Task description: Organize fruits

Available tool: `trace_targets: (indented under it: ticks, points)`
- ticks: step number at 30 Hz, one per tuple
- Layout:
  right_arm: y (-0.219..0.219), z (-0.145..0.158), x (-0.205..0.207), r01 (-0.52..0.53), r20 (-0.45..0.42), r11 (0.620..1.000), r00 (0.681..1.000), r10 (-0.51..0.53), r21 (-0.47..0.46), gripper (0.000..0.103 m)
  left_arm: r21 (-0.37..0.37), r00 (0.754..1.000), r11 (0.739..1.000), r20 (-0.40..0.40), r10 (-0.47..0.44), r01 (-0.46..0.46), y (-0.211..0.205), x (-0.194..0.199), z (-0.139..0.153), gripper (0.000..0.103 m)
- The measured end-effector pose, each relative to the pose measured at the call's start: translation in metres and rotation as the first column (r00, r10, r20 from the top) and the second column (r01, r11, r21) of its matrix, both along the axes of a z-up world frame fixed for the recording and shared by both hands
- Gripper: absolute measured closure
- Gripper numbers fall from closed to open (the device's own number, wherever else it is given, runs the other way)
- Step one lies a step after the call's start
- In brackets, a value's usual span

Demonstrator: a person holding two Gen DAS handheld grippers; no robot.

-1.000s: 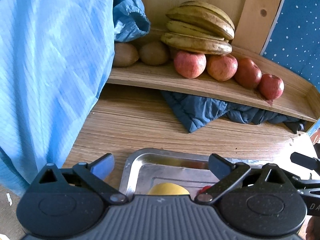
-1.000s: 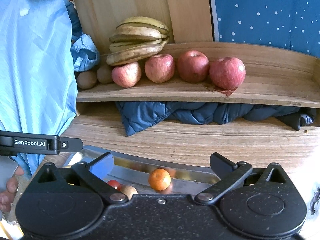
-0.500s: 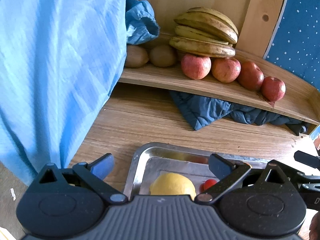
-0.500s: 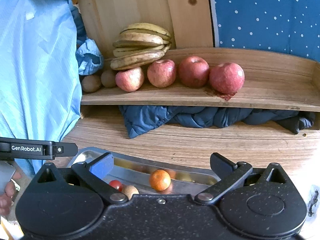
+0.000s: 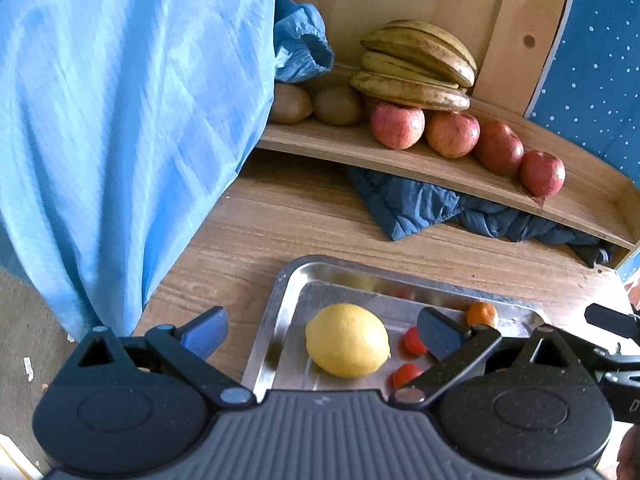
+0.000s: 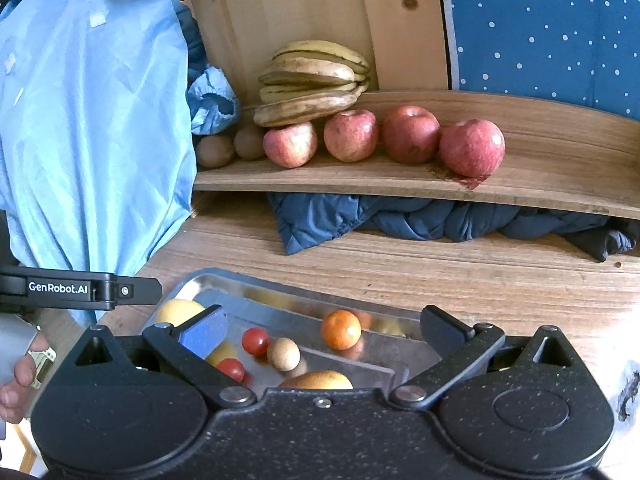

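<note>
A large yellow oval lemon [image 5: 347, 340] is seen lying in the shallow stainless-steel tray [image 5: 280, 320] on the wooden tabletop [image 5: 280, 220], framed squarely between the blue-padded fingers [image 5: 204, 330] of the left gripper [image 5: 320, 330]. The jaws are spread wide and nothing is held. The lemon is judged firm and fairly heavy, with a waxy rind that may slip, so it is best taken across its broad middle rather than at the pointed ends. The left gripper is poised low over the tray's near-left part, angled forward. The right gripper [image 6: 322, 328] is likewise released and empty, hovering over small red cherry tomatoes [image 6: 255, 341], a small orange citrus [image 6: 341, 329] and a pale beige ball-shaped fruit [image 6: 283, 353].
</note>
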State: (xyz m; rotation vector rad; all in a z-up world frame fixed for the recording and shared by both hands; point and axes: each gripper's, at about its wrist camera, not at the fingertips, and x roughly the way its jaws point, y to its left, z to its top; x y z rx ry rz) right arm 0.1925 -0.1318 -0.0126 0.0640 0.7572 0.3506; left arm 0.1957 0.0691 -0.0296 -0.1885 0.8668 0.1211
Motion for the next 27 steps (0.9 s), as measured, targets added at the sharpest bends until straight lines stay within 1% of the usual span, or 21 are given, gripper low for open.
trace_targets:
  ticks: [7,18,27]
  points:
    - [-0.007,0.003,-0.016,0.003,0.02,1.0,1.0,-0.003,0.003,0.001,-0.009,1.0,1.0,-0.018,0.016,-0.017,-0.004,-0.018,-0.001,0.001]
    - [-0.017,0.007,-0.04,-0.015,0.036,1.0,0.999,0.014,0.006,0.001,-0.012,0.999,0.999,0.022,0.038,-0.038,-0.011,-0.043,0.002,0.001]
    - [-0.029,0.012,-0.053,-0.005,0.056,1.0,0.998,0.005,0.006,0.001,-0.009,0.999,0.999,0.034,0.031,-0.031,-0.022,-0.055,0.005,0.001]
